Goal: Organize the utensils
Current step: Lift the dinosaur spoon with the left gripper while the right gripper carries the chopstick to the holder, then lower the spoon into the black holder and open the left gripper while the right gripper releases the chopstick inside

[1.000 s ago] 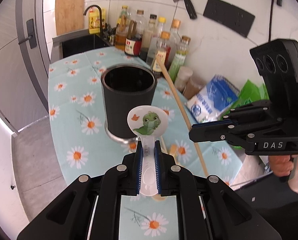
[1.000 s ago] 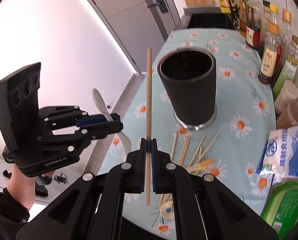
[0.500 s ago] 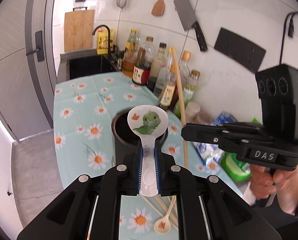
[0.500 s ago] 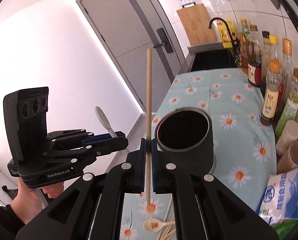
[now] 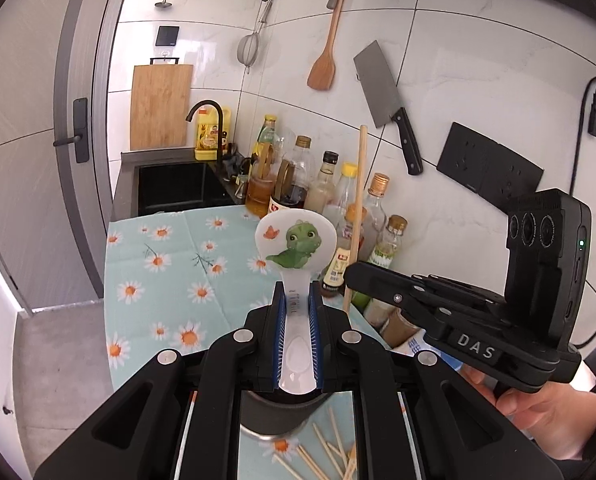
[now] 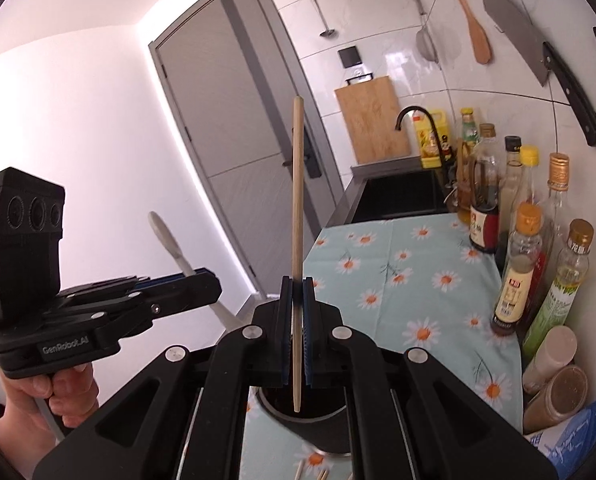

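My left gripper is shut on a white spoon with a green dinosaur print, held upright, handle end over the black utensil holder below. My right gripper is shut on a wooden chopstick, upright, its lower tip over the holder's mouth. The right gripper also shows in the left wrist view, and the left gripper in the right wrist view. Several loose chopsticks lie on the daisy tablecloth in front of the holder.
Several sauce and oil bottles line the tiled wall on the right. A black sink with a tap sits at the far end. Spice jars and a blue bag stand at right. A cleaver and wooden spatula hang on the wall.
Both grippers have tilted up and moved in over the holder. The holder has dropped to the bottom of both views, and the spoon and chopstick now stand upright above it.
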### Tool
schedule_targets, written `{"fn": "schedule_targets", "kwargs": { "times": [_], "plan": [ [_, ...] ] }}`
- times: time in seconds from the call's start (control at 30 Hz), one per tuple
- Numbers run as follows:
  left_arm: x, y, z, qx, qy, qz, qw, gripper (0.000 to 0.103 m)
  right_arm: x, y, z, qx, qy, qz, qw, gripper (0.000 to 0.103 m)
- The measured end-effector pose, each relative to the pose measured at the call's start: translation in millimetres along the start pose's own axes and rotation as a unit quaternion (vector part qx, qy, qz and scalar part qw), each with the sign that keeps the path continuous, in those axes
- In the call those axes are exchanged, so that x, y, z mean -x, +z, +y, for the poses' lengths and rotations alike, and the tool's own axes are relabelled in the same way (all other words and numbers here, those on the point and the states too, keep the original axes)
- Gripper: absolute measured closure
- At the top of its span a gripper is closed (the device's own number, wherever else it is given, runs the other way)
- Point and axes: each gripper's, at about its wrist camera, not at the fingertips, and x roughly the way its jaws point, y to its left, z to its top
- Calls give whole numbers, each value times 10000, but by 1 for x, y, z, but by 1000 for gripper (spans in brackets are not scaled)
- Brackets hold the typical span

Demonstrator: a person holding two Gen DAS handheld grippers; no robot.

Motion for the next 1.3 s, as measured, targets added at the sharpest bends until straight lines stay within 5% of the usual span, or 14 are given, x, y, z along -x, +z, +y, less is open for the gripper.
{"fn": "schedule_targets", "kwargs": {
  "times": [0.67, 0.73, 0.87, 0.97, 1.3],
  "plan": [
    [-62, -30, 16, 143, -141, 860, 9961, 90, -40, -24, -18, -173, -167, 470, 9986, 96],
    [-64, -34, 15, 156, -148, 918, 9955, 87, -38, -26, -18, -198, -196, 478, 9985, 86],
    [-67, -39, 18, 253, -123, 1005, 9945, 84, -34, -28, -18, -225, -207, 497, 9983, 86],
    [-65, -41, 21, 338, -84, 991, 9945, 65, -31, -29, -19, -289, -215, 518, 9980, 85],
    [-53, -40, 19, 372, -66, 891, 9953, 65, -10, -33, -18, -379, -349, 435, 9977, 80]
  ]
}}
